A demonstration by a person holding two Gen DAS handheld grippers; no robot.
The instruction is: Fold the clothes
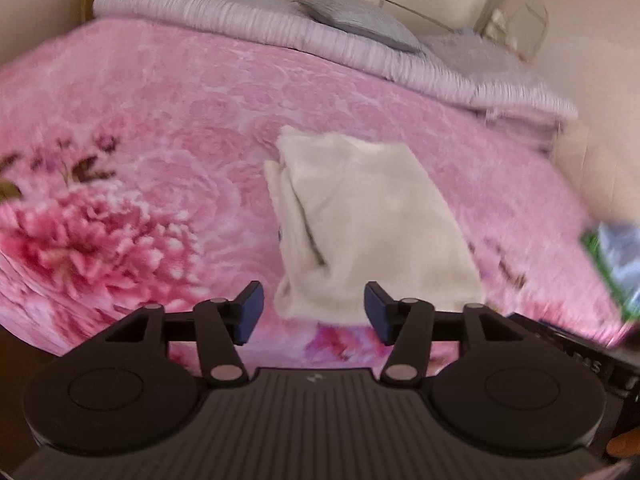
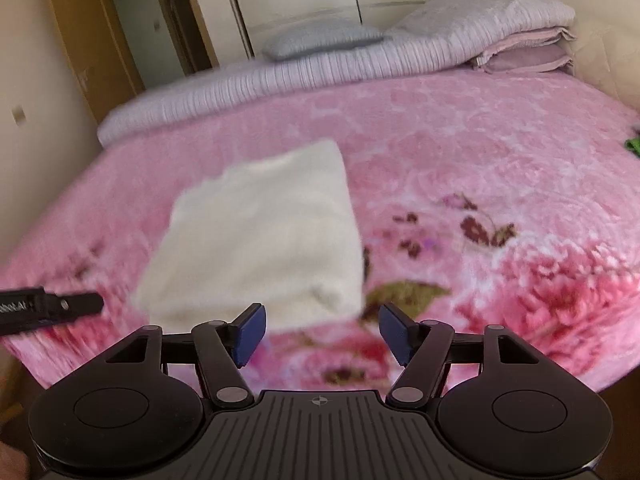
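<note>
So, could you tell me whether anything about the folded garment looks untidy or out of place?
Mostly tidy: the cream garment lies folded on the pink blanket. Its left side is uneven, with an underlayer sticking out past the top fold and a small dark bit showing. Both tools are open and clear of it.

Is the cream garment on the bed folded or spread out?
Folded. The cream garment lies as a compact rectangular bundle on the pink blanket, with layered edges visible.
</note>
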